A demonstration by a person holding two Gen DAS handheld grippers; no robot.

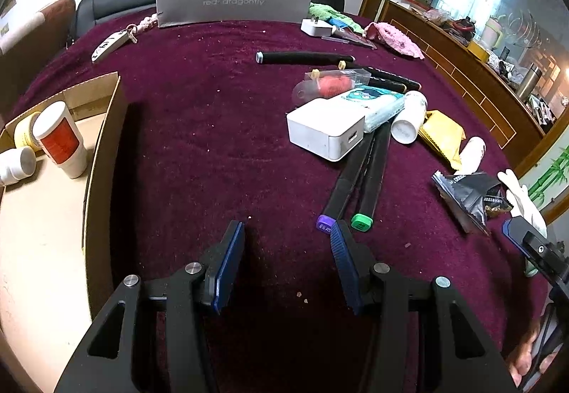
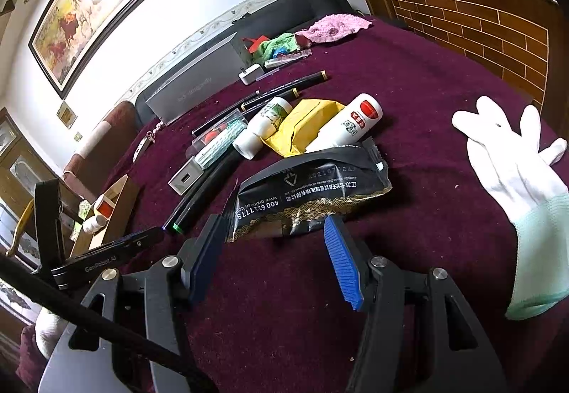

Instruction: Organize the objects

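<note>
Bright daylight, sharp, fisheye-warped edges

A home living room: framed painting (image 2: 96, 2), sofa (image 1: 106, 2), cluttered wooden cabinet (image 1: 462, 48).

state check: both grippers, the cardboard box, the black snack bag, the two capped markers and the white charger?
left gripper: open, empty
right gripper: open, empty
cardboard box: open-topped, bottles inside
black snack bag: lying flat, torn open
markers: lying, capped, under charger
white charger: resting on markers

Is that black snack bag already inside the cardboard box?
No, the black snack bag lies on the purple cloth just ahead of the right claw, away from the cardboard box.
</note>
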